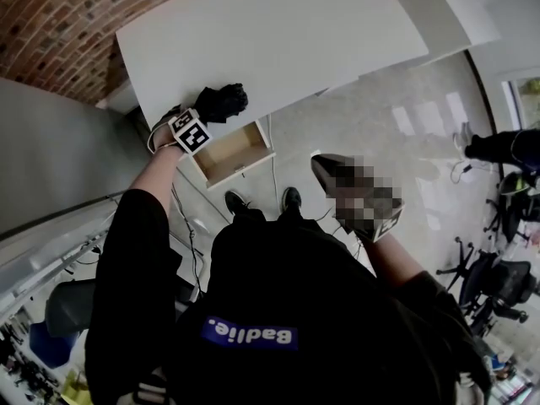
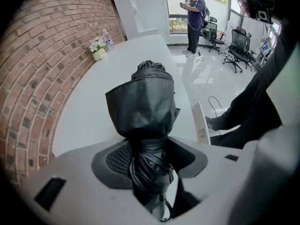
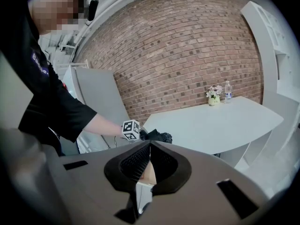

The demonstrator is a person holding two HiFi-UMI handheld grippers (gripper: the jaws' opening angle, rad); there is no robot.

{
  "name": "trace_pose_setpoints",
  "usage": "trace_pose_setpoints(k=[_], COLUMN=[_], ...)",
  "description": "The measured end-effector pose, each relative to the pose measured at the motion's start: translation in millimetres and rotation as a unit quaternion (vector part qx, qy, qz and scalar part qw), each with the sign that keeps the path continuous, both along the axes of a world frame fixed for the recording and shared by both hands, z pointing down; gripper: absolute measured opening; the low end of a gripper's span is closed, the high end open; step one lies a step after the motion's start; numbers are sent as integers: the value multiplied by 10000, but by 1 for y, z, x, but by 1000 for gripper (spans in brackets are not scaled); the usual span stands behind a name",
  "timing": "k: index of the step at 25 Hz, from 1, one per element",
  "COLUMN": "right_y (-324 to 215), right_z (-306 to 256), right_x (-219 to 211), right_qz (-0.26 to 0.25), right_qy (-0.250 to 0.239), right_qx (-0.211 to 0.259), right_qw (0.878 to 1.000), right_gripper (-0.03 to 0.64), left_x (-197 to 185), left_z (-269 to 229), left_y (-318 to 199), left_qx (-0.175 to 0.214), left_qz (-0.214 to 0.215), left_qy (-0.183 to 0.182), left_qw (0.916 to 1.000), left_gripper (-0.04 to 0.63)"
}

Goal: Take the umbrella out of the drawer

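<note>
A folded black umbrella (image 2: 143, 109) in its sleeve sits between the jaws of my left gripper (image 2: 147, 165), which is shut on it. In the head view that left gripper (image 1: 211, 112) holds the umbrella (image 1: 226, 99) over the near edge of the white table (image 1: 287, 32), just above the open drawer (image 1: 232, 154). The drawer's wooden inside shows nothing in it. My right gripper (image 3: 149, 145) has its jaws together with nothing held, and hangs over the floor at the right (image 1: 354, 197). From the right gripper view, the umbrella (image 3: 158, 136) shows past the left marker cube (image 3: 131, 129).
A small flower pot (image 2: 98, 53) and a bottle (image 2: 108, 39) stand at the table's far end by the brick wall (image 2: 42, 69). Another person (image 2: 193, 20) stands by the window, with office chairs (image 2: 236, 53) close by. A cable (image 2: 213, 102) lies on the floor.
</note>
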State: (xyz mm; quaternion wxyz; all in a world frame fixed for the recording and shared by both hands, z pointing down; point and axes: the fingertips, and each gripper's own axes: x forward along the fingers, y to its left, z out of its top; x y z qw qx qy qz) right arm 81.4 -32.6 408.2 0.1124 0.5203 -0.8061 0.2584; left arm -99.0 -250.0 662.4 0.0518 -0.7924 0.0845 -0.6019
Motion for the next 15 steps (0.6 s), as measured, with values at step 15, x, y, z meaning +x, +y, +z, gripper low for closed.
trace_pose_setpoints(k=[15], right_y=[8], right_z=[-16], right_x=[-3], right_qz=[-356], right_qy=[-183], right_qx=[284], right_qw=[9988], right_gripper=[31], left_x=[4], left_z=[-68], left_y=[18], left_qx=[252], left_qz=[-444], left_qy=[871], left_qw=[9949], left_gripper=[276])
